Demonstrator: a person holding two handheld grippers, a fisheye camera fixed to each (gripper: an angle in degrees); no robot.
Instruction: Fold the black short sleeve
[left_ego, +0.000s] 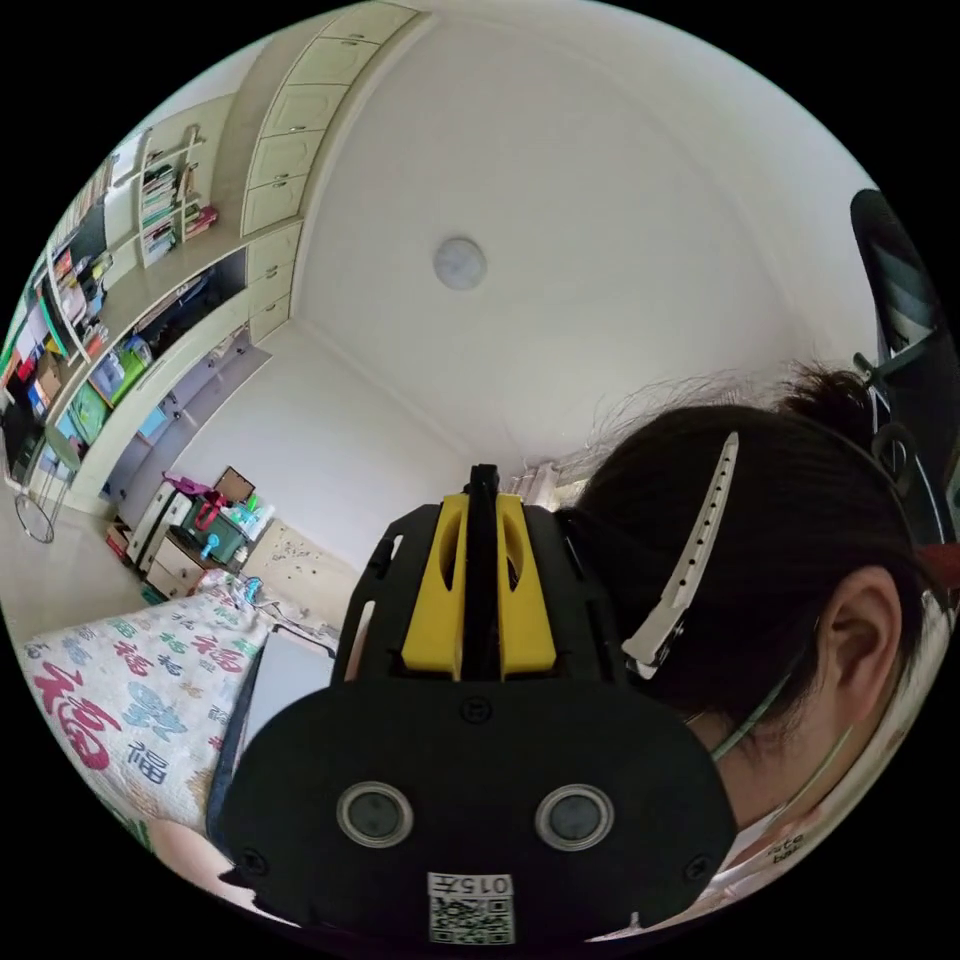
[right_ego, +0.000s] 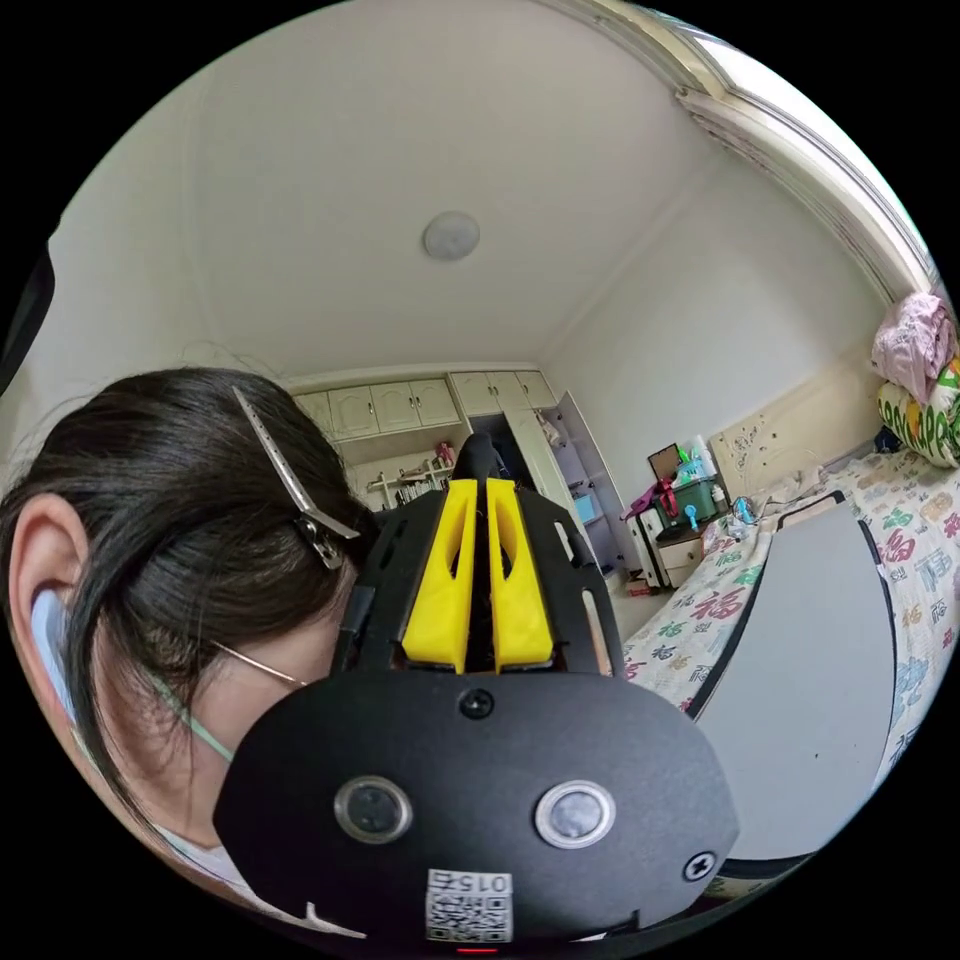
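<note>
Both views tilt up toward the ceiling. My left gripper (left_ego: 483, 500) points upward with its yellow jaws pressed together and nothing visible held between them. My right gripper (right_ego: 478, 492) stands the same way, yellow jaws together and upright. A person's head (left_ego: 790, 560) is close beside the left gripper, with a hair clip in dark hair. The same head (right_ego: 170, 540) sits just left of the right gripper. A grey board (right_ego: 810, 680) lies on the bed's patterned cover (right_ego: 720, 610), below and to the right of the right gripper.
The patterned bed cover (left_ego: 130, 690) and the grey board (left_ego: 275, 680) lie low at the left. Shelves and cupboards (left_ego: 150, 300) line the wall. A cluttered cabinet (right_ego: 685, 510) stands past the bed. Bundled bedding (right_ego: 915, 380) is piled at the right. A round lamp (right_ego: 451, 236) hangs overhead.
</note>
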